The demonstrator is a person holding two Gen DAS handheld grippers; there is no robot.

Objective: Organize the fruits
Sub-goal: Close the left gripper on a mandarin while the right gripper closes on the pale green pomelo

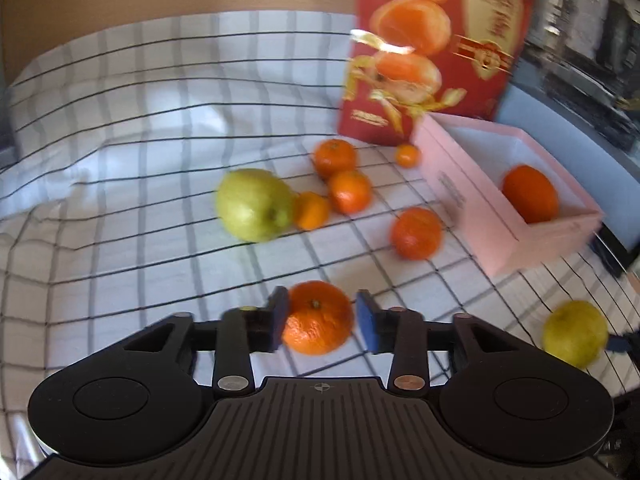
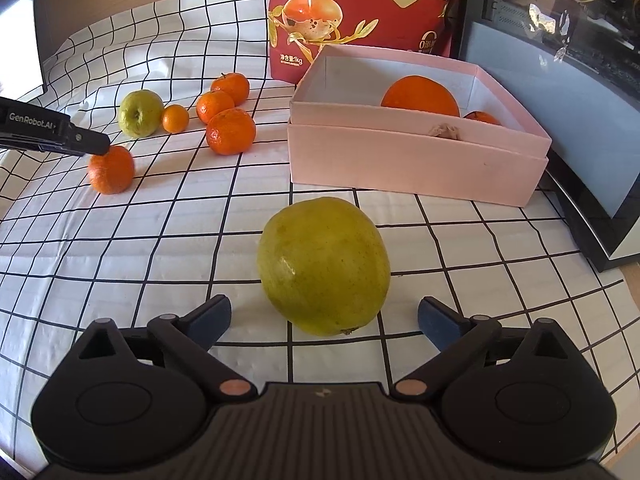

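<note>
My left gripper (image 1: 322, 320) has its blue pads around a mandarin (image 1: 319, 317) resting on the checked cloth (image 1: 120, 160); the left pad touches it, the right pad stands a little apart. The same mandarin (image 2: 111, 169) shows under the left gripper's tip in the right wrist view. My right gripper (image 2: 325, 320) is open, its pads wide on either side of a large yellow-green fruit (image 2: 325, 266) without touching. A pink box (image 2: 416, 160) holds a big orange (image 2: 420, 95) and a smaller one (image 2: 482, 117). Several mandarins (image 1: 416, 233) and a green apple (image 1: 254, 205) lie loose.
A red snack bag (image 2: 360, 16) stands behind the pink box (image 1: 480, 208). A dark framed panel (image 2: 580, 120) borders the cloth on the right. The cloth's front right edge meets bare table (image 2: 628, 320). The left wrist view is motion-blurred.
</note>
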